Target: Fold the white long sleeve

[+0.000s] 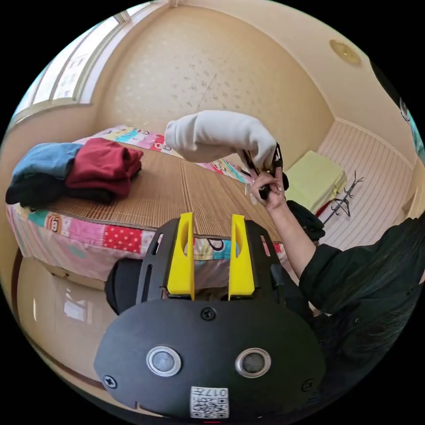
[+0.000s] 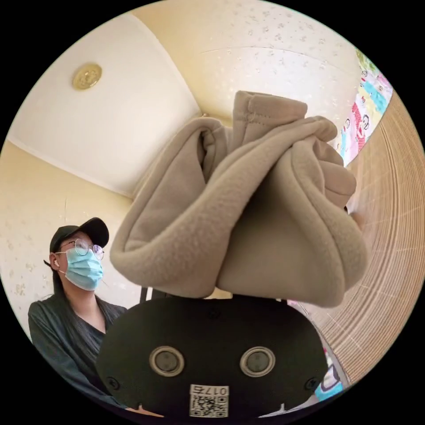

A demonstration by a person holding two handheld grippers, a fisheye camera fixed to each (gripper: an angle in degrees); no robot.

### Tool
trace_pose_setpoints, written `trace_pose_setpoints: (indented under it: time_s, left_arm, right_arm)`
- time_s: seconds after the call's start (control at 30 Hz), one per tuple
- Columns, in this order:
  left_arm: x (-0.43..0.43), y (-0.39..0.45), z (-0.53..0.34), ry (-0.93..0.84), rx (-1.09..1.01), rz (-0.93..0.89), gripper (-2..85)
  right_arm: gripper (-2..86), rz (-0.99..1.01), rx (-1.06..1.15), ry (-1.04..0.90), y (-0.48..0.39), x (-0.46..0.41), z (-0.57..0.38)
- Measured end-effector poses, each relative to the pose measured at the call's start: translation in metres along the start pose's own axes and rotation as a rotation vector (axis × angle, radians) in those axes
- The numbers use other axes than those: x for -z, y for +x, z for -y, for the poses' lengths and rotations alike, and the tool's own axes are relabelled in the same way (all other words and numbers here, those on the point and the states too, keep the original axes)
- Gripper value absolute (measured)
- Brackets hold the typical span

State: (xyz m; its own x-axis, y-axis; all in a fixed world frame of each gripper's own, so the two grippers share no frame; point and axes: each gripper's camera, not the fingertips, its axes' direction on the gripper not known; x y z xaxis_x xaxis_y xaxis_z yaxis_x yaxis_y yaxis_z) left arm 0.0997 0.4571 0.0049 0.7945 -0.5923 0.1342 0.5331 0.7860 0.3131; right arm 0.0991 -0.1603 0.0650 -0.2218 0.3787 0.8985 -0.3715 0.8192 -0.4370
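The white long sleeve (image 1: 217, 135) is a folded bundle held in the air above the bamboo mat (image 1: 177, 195). A hand holds my right gripper (image 1: 265, 170) at the bundle's right end, shut on the fabric. In the right gripper view the same bundle (image 2: 248, 208) looks beige in shadow, bulges just in front of the camera and hides the jaws. My left gripper (image 1: 212, 217) hangs low in front of the bed edge, its yellow jaws open with nothing between them, well apart from the garment.
A stack of folded blue, red and black clothes (image 1: 75, 170) lies on the mat's left end. A patchwork cover (image 1: 88, 234) drapes over the bed edge above a glossy floor (image 1: 57, 305). A coat stand (image 1: 347, 199) is at the right. The person (image 2: 75, 283) stands close by.
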Motion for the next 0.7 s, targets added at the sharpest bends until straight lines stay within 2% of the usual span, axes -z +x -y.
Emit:
trace_pose_setpoints:
  time_s: [0.07,0.17,0.27,0.3,0.37,0.43,0.6,0.7]
  left_arm:
    - [0.034,-0.029,-0.017,0.052,0.077,0.093,12.4]
    - [0.055,-0.059,-0.039,0.053,0.174,0.157,12.4]
    - [0.064,-0.08,-0.061,0.049,0.258,0.196,12.5]
    - [0.064,-0.083,-0.064,0.043,0.27,0.203,12.4]
    - [0.059,-0.095,-0.074,0.005,0.305,0.22,12.4]
    - [0.053,-0.103,-0.078,-0.033,0.313,0.233,12.3]
    - [0.027,-0.101,-0.073,-0.118,0.188,0.304,10.2]
    - [-0.006,-0.085,-0.057,-0.208,0.025,0.332,7.4]
  right_arm:
    - [16.1,0.038,-0.03,0.052,0.023,-0.065,0.005]
    - [15.0,-0.049,-0.077,0.091,0.073,-0.166,-0.01]
    - [13.7,-0.236,-0.207,0.017,0.149,-0.23,-0.059]
    - [13.1,-0.32,-0.299,-0.071,0.181,-0.239,-0.088]
    - [12.3,-0.431,-0.333,-0.245,0.204,-0.238,-0.139]
    - [10.0,-0.551,-0.116,-0.449,0.183,-0.215,-0.208]
    - [2.9,-0.741,0.121,-0.616,0.114,-0.105,-0.279]
    - [1.1,-0.997,0.301,-0.706,0.055,-0.036,-0.278]
